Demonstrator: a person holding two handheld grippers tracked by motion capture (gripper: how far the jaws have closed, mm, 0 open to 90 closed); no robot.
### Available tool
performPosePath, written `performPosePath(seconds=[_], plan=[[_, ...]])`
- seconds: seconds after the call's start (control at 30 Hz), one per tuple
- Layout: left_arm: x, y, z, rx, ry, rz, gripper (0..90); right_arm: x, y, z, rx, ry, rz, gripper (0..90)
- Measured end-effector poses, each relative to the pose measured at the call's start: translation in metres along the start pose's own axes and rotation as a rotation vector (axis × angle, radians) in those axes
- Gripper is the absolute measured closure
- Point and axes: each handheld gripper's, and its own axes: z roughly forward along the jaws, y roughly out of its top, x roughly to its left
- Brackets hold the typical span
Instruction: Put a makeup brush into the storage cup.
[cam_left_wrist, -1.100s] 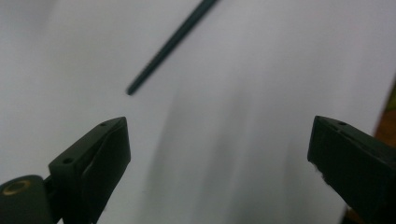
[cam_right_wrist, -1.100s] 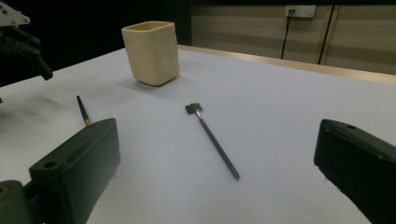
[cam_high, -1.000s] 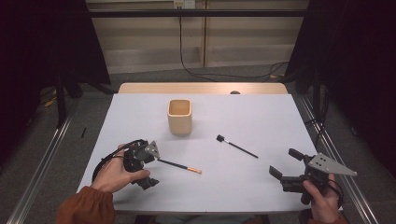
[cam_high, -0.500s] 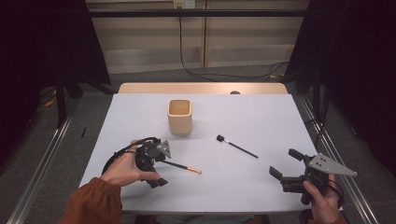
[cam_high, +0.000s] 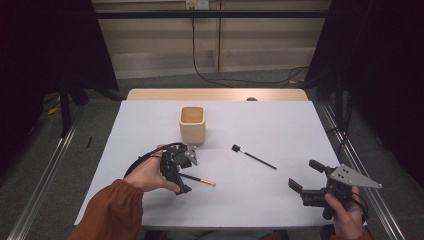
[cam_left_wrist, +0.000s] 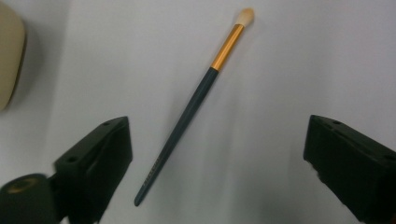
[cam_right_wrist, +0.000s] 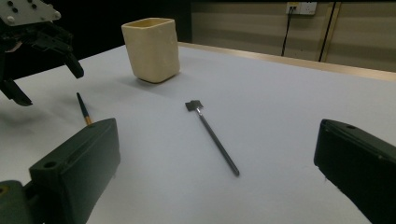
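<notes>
1. The left gripper (cam_high: 181, 167) is hovering right above the handle end of a small brush (cam_high: 199, 179), at about 7 o'clock from the table (cam_high: 280, 125) centre.
2. In the left gripper view the brush (cam_left_wrist: 196, 100) is lying flat on the white surface between the two jaws, touching neither; its long axis is running from 7 o'clock, the bare handle tip, to 1 o'clock, where the gold band and pale bristles are pointing.
3. In the high view that same axis is lying nearly along 9 to 3 o'clock, dipping slightly toward 4, with the bristle end pointing toward the person's right.
4. The left gripper's jaws are standing wide apart and holding nothing.
5. The right gripper (cam_high: 306, 176) is resting near the table edge at about 4 o'clock, its jaws also spread wide and empty.
6. A second, dark brush (cam_high: 253, 157) is lying just right of centre, its square head pointing to 10 o'clock and its handle to 4 o'clock.
7. A cream cup (cam_high: 192, 124) is standing upright at 11 o'clock from the centre.
8. Compared with a second ago, the left gripper is now sitting farther right, over the brush handle instead of beside its tip; the brushes, the cup and the right gripper are lying as before.
</notes>
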Motion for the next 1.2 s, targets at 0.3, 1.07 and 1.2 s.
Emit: performPosePath(seconds=[0.3, 1.07, 1.2], plan=[[0.002, 0.025, 0.012, 0.025, -0.025, 0.016, 27.3, 0.000, 0.000, 0.000, 0.005, 0.005, -0.004, 0.0], [0.009, 0.043, 0.041, 0.121, -0.074, 0.069, 58.9, 0.001, -0.001, 0.000, 0.008, 0.011, -0.006, 0.0], [0.011, 0.043, 0.044, 0.134, -0.076, 0.074, 60.5, 0.001, -0.001, -0.001, 0.009, 0.010, -0.007, 0.0]])
